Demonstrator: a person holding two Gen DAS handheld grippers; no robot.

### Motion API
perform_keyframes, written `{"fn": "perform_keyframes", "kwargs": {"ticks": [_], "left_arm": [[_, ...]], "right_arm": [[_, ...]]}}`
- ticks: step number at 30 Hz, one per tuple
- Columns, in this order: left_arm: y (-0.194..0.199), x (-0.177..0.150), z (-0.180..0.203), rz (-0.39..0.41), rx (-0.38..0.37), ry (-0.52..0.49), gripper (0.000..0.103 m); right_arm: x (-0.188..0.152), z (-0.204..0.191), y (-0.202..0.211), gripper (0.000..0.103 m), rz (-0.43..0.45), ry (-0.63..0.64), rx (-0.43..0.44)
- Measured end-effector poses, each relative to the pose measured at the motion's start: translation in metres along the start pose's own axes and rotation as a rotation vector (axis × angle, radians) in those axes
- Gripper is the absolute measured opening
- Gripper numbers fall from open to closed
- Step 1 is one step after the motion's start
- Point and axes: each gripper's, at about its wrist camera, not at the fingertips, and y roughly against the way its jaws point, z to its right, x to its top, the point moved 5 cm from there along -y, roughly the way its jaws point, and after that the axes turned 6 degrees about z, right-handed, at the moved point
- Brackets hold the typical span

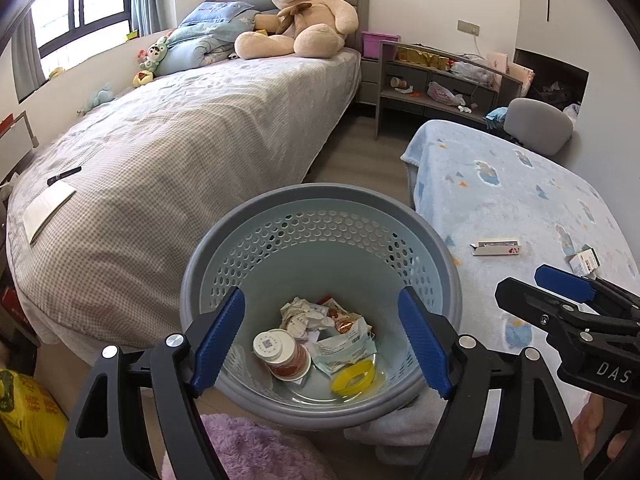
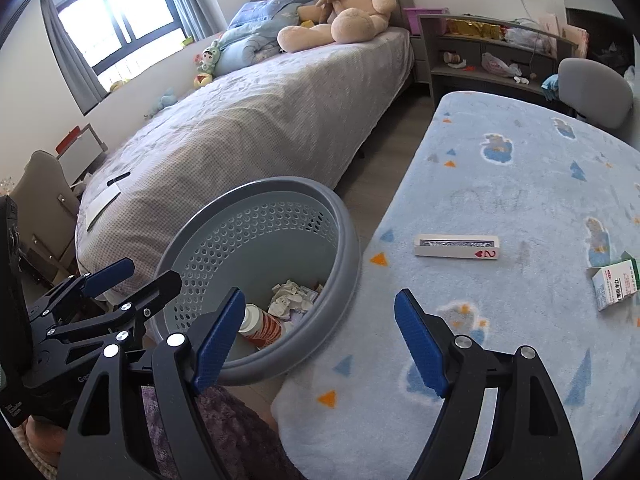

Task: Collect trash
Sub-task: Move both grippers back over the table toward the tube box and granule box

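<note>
Both grippers empty. Left gripper (image 1: 322,336), black frame with blue ribbed pads, hangs over the mouth of the round grey perforated plastic waste basket (image 1: 320,200); jaws spread wide, nothing between them. Right gripper (image 2: 320,344), same build, also spread and holding nothing; it straddles the basket's near rim and the edge of the pale blue fleece blanket (image 2: 500,184) covering the table.

Basket stands on the floor between the grey-checked bed (image 1: 180,128) and the blanket-covered table. Already inside: crumpled white paper (image 1: 306,314), a white-capped bottle with a red label (image 1: 282,354), a torn foil wrapper (image 1: 346,346), a yellow ring-shaped piece (image 1: 354,376).

Still out on the blanket: a flat white playing-card box with a red "2" and heart on its end (image 2: 456,247), lying on its side, well apart from the basket; and a small white-and-green carton (image 2: 614,284), flap open, near the right edge of the right wrist view.

Step in hand, as I judge it: between pickups, with the next item not yet approached.

Next move, judgement: the right gripper is the nearer one to the card box. The box lies flat and low on soft fleece, so the pads need to come down across its narrow width, straddling the long sides, then close. Risk: pile of the blanket catching in the pads, or the thin box tipping. The carton follows; its loose flap may snag.
</note>
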Motion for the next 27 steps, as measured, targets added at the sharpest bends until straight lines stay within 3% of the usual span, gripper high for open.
{"fn": "perform_keyframes", "kwargs": {"ticks": [12, 22, 27], "left_arm": [[-0.003, 0.000, 0.090, -0.005, -0.126, -0.108, 0.076], [-0.034, 0.022, 0.161, -0.004, -0.218, -0.241, 0.076], [-0.066, 0.025, 0.188, -0.050, -0.237, -0.280, 0.076]], "right_arm": [[-0.014, 0.078, 0.048, 0.078, 0.026, -0.056, -0.130], [-0.035, 0.154, 0.075, 0.080, 0.003, -0.135, -0.228], [-0.038, 0.181, 0.085, 0.081, 0.021, -0.196, -0.242]]}}
